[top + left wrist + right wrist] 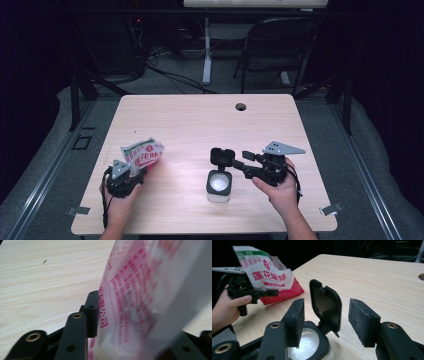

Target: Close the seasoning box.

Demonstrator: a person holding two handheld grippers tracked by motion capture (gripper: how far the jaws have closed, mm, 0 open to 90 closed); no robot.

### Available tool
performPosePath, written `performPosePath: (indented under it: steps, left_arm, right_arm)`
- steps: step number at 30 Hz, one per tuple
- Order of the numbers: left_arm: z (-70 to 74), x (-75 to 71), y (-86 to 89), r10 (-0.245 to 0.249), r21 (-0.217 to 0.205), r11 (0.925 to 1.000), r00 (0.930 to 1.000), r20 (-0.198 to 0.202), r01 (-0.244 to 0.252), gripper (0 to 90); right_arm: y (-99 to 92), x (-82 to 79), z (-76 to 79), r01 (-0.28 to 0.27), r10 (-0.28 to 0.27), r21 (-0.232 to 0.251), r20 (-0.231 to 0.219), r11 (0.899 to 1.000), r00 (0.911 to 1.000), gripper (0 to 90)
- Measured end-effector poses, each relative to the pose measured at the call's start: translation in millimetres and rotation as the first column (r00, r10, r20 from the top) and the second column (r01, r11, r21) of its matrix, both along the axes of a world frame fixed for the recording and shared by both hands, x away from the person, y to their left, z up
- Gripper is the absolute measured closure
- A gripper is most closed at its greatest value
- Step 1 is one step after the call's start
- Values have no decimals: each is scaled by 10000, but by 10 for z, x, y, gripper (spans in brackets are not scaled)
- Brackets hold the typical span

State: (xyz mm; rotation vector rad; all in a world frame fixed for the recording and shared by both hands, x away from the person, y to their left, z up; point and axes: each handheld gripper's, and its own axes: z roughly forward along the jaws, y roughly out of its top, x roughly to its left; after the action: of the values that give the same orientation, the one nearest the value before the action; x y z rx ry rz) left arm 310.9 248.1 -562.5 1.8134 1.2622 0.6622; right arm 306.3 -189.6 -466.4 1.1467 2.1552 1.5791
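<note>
The counter (200,117) carries two things near its front edge: a red-and-white bag (143,154) toward the front left corner and a jar (219,185) at front centre, its flip lid (222,156) already open. The bag stands between the jaws of the left hand-held gripper (131,175); whether they still pinch it I cannot tell. The right hand-held gripper (245,164) is spread around the raised lid without touching it. Judging from this, pouring the bag into the jar remains.
</note>
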Motion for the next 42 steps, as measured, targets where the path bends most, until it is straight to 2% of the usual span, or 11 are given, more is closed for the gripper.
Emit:
performPosePath:
  steps: [1, 8, 11, 16, 22, 27, 31, 35, 39, 40, 42]
  left_arm:
    - [7, -13, -18, -12, 39, 10000, 9998, 202, 11, 590]
    - [53, -57, -84, -207, 191, 9996, 9978, 630, 195, 476]
    - [70, -65, -89, -244, 16, 9997, 9971, 726, 243, 433]
    - [79, -78, -109, -493, -1, 9988, 9962, 715, 495, 360]
    - [106, -136, -170, -940, 321, 9953, 9912, 935, 913, 343]
    - [122, -216, -227, -1335, 742, 9892, 9853, 1062, 1260, 369]
    - [112, -256, -273, -1617, 859, 9842, 9836, 798, 1548, 361]
    - [48, -278, -360, -1967, 1447, 9711, 9799, 343, 1898, 359]
    - [-13, -297, -464, -2446, 1915, 9513, 9696, -83, 2416, 354]
    - [-13, -297, -464, -2446, 1915, 9513, 9696, -83, 2416, 354]
    - [-37, -315, -516, -2707, 2223, 9370, 9624, -247, 2693, 352]
  right_arm:
    - [-6, 17, -12, 92, -92, -182, -29, 9998, 10000, 467]
    - [-24, 29, -18, 196, -196, -285, 9, 9994, 9998, 467]
    - [-53, 35, -11, 240, -240, -284, 5, 9993, 9997, 467]
    - [-98, 54, -6, 326, -327, -105, -39, 9994, 9995, 467]
    - [-138, 81, 6, 340, -340, 80, -18, 9994, 9994, 471]
    - [-157, 112, 32, 258, -257, -154, 120, 9995, 9996, 514]
    - [-172, 153, 45, 327, -323, -187, 205, 9993, 9993, 512]
    - [-183, 196, 50, 231, -228, -294, 134, 9993, 9997, 501]
    - [-180, 232, 47, 311, -312, -442, -23, 9985, 9995, 476]
    - [-180, 232, 47, 311, -312, -442, -23, 9985, 9995, 476]
    - [-161, 246, 38, 228, -231, -390, -59, 9990, 9997, 485]
